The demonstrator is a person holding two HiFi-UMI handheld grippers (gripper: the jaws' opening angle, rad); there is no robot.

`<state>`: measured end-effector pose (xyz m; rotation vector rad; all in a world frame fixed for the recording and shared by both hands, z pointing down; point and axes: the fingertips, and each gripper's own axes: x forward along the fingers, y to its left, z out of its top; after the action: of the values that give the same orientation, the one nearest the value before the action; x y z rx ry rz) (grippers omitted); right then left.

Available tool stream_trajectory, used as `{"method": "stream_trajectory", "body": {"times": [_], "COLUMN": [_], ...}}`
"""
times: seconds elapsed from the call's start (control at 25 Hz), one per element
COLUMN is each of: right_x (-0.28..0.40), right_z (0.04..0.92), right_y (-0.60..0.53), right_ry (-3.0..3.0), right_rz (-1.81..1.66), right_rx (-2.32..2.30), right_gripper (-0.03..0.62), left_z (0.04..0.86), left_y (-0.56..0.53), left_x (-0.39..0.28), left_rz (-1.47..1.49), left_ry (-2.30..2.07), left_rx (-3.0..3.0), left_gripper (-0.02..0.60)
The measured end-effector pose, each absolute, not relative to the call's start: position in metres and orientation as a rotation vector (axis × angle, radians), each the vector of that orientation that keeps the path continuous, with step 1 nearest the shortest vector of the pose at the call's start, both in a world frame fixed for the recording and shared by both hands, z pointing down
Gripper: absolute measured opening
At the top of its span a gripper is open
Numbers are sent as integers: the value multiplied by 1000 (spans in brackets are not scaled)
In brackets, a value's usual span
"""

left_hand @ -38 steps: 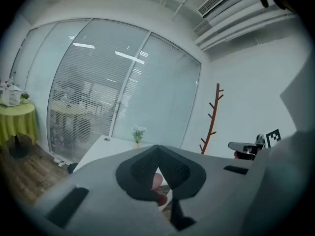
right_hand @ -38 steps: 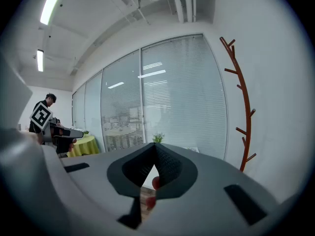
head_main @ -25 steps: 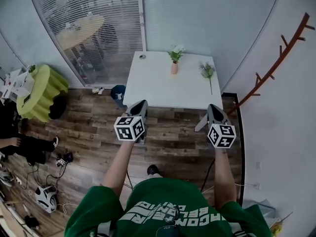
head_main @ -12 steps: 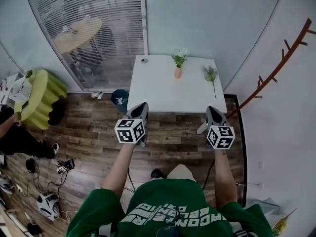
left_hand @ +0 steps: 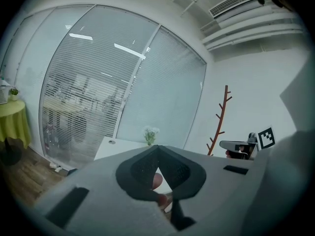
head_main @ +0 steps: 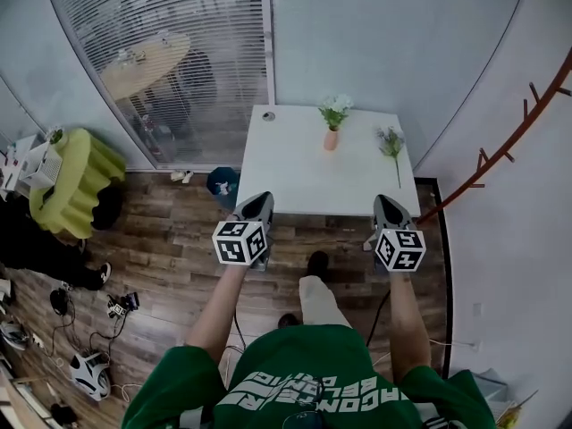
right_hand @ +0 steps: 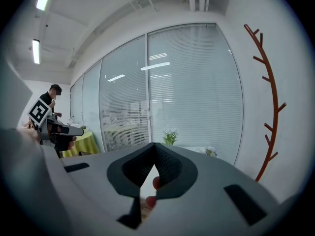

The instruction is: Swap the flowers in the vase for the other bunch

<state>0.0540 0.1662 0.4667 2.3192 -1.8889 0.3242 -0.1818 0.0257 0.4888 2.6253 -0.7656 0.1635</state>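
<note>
The left gripper (head_main: 259, 202) and right gripper (head_main: 386, 204) are held near the near edge of the white rectangular table (head_main: 295, 186), each with jaws pressed together on nothing. A small pink vase (head_main: 331, 139) of white flowers (head_main: 337, 108) is seen standing at the table's far side. A purple-flowered bunch (head_main: 391, 141) is laid on the table to the right of the vase, apart from it.

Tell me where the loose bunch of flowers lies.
In the head view, the loose bunch lies flat on the white table, near its right edge, right of the vase.
</note>
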Motion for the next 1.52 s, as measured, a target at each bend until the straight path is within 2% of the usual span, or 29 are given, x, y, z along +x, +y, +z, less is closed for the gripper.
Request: {"method": "stream_trajectory", "body": {"times": [0.88,1.52], "right_x": [185,258], "right_z": [488,505], "right_y": [-39,-109], "right_ry": [-1959,-1990], "right_rz": [401,450], "right_rx": [2232,2188], "right_gripper": [14,14], "left_z": [502,513], "left_y": [-144,-205], "left_x": [-47,16], "left_rz": [289,337], "left_ry": [-781,-843], "left_rx": [2605,2583], "left_gripper": [5,5]}}
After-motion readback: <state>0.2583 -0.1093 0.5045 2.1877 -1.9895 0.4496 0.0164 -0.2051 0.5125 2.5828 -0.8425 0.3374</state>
